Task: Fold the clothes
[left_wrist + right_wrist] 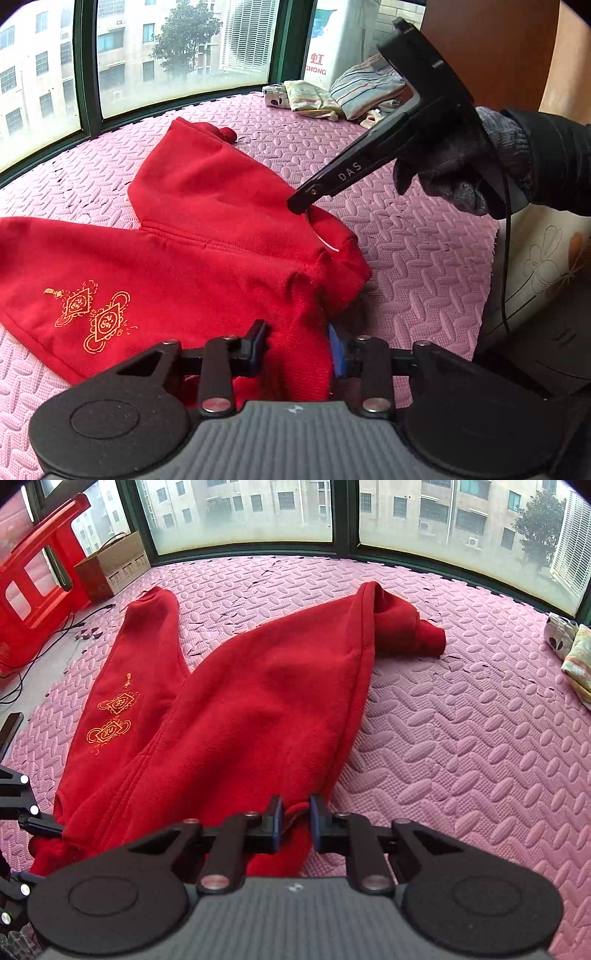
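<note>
A red sweatshirt (pixel 207 221) with a gold print (pixel 92 314) lies spread on the pink foam mat (pixel 424 258). At the near edge of the left wrist view, my left gripper (pixel 297 347) is shut on a bunched fold of it. My right gripper (pixel 299 203), held by a gloved hand (pixel 461 173), pinches another edge of the cloth farther back. The right wrist view shows the sweatshirt (pixel 258 701) stretching away toward the window. There my right gripper (pixel 297 823) is shut on a fold, with red cloth filling the gap between its pads. Part of the left gripper (pixel 22 812) shows at the left edge.
Several folded clothes (pixel 347 96) lie at the far right of the mat, by the window (pixel 184 55). A cardboard box (pixel 110 568), a red plastic stool (pixel 33 576) and cables (pixel 55 631) stand at the left. Bare mat (pixel 480 738) lies right of the sweatshirt.
</note>
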Motion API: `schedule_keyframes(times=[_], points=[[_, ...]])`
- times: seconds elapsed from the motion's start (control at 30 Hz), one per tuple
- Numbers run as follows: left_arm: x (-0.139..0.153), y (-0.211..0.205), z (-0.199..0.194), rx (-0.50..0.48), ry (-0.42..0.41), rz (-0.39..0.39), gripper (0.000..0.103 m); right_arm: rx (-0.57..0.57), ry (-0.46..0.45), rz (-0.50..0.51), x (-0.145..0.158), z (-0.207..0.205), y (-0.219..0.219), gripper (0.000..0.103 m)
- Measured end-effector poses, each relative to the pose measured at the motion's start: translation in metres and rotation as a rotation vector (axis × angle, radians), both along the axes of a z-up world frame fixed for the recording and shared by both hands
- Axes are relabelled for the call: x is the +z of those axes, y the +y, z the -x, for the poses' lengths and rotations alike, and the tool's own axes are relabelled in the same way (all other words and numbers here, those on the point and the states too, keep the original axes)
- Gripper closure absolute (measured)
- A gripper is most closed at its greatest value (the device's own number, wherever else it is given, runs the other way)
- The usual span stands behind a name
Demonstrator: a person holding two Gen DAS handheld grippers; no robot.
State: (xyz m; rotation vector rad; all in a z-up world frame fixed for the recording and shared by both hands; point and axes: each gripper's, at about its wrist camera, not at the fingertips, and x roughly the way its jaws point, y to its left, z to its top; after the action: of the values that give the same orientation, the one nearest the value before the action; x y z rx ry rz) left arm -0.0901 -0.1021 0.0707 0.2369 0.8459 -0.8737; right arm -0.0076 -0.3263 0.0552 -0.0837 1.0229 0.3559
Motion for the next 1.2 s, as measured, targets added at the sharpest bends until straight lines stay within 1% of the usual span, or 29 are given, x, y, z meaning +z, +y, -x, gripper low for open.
schedule_keyframes(times=[0.07, 0.17, 0.27, 0.33, 0.37, 0.4, 0.43, 0.47, 0.53, 0.6, 0.67, 0.7, 0.73, 0.77, 0.8, 0.83, 0.87, 0.9, 0.93, 1.0, 1.03, 1.1, 1.13, 1.17, 1.2], points=[[0.009, 0.011, 0.009, -0.013, 0.009, -0.001, 0.066, 0.021, 0.017, -0.005, 0.008, 0.015, 0.003, 0.089], [0.016, 0.025, 0.031, -0.074, 0.035, -0.021, 0.066, 0.065, 0.080, -0.017, 0.013, 0.046, 0.008, 0.089], [0.012, 0.037, 0.044, -0.109, 0.086, -0.049, 0.057, 0.101, 0.154, -0.043, 0.008, 0.069, 0.010, 0.086], [0.015, 0.044, 0.047, -0.107, 0.091, -0.038, 0.056, 0.100, 0.151, -0.056, 0.012, 0.075, 0.006, 0.082], [0.019, 0.047, 0.047, -0.100, 0.089, -0.024, 0.053, 0.084, 0.132, -0.057, 0.016, 0.073, 0.002, 0.080], [0.024, 0.049, 0.047, -0.087, 0.080, -0.013, 0.047, 0.068, 0.113, -0.059, 0.021, 0.070, -0.002, 0.079], [0.029, 0.051, 0.045, -0.075, 0.067, -0.003, 0.043, 0.052, 0.094, -0.060, 0.025, 0.068, -0.005, 0.079], [0.033, 0.051, 0.042, -0.061, 0.055, 0.011, 0.039, 0.034, 0.069, -0.055, 0.030, 0.060, -0.011, 0.079], [0.041, 0.052, 0.036, -0.034, 0.031, 0.040, 0.037, -0.006, 0.023, -0.057, 0.036, 0.038, -0.022, 0.079], [0.043, 0.046, 0.024, 0.008, 0.036, 0.066, 0.035, -0.060, -0.003, -0.084, 0.040, 0.010, -0.036, 0.074], [0.040, 0.037, 0.013, 0.024, 0.049, 0.092, 0.035, -0.111, -0.038, -0.104, 0.042, -0.016, -0.048, 0.072], [0.037, 0.031, 0.007, 0.026, 0.058, 0.106, 0.035, -0.130, -0.050, -0.114, 0.043, -0.028, -0.052, 0.065], [0.035, 0.025, 0.001, 0.029, 0.067, 0.121, 0.035, -0.150, -0.061, -0.123, 0.043, -0.040, -0.057, 0.062], [0.033, 0.018, -0.005, 0.031, 0.076, 0.135, 0.035, -0.192, -0.052, -0.165, 0.040, -0.062, -0.066, 0.059], [0.030, 0.012, -0.010, 0.023, 0.082, 0.140, 0.035, -0.235, -0.042, -0.207, 0.037, -0.083, -0.075, 0.059], [0.027, 0.005, -0.014, 0.014, 0.088, 0.144, 0.035, -0.254, -0.029, -0.228, 0.033, -0.098, -0.079, 0.059], [0.023, -0.001, -0.019, 0.004, 0.106, 0.148, 0.035, -0.261, -0.026, -0.232, 0.032, -0.102, -0.080, 0.058], [0.019, -0.007, -0.023, -0.005, 0.124, 0.152, 0.035, -0.293, -0.003, -0.242, 0.022, -0.122, -0.083, 0.053], [0.015, -0.011, -0.026, -0.013, 0.135, 0.146, 0.035, -0.302, 0.008, -0.241, 0.016, -0.134, -0.083, 0.052], [0.008, -0.020, -0.030, -0.028, 0.149, 0.133, 0.034, -0.340, 0.027, -0.273, 0.004, -0.149, -0.087, 0.051], [0.006, -0.021, -0.031, -0.031, 0.159, 0.133, 0.033, -0.347, 0.049, -0.312, -0.002, -0.155, -0.089, 0.051], [0.001, -0.023, -0.032, -0.040, 0.176, 0.136, 0.031, -0.409, 0.095, -0.412, -0.014, -0.166, -0.096, 0.047], [0.000, -0.024, -0.032, -0.045, 0.180, 0.135, 0.030, -0.441, 0.107, -0.439, -0.019, -0.171, -0.099, 0.047], [-0.002, -0.025, -0.031, -0.050, 0.184, 0.135, 0.029, -0.473, 0.118, -0.467, -0.024, -0.175, -0.102, 0.049], [-0.003, -0.025, -0.031, -0.053, 0.188, 0.134, 0.028, -0.473, 0.121, -0.481, -0.026, -0.178, -0.102, 0.055]])
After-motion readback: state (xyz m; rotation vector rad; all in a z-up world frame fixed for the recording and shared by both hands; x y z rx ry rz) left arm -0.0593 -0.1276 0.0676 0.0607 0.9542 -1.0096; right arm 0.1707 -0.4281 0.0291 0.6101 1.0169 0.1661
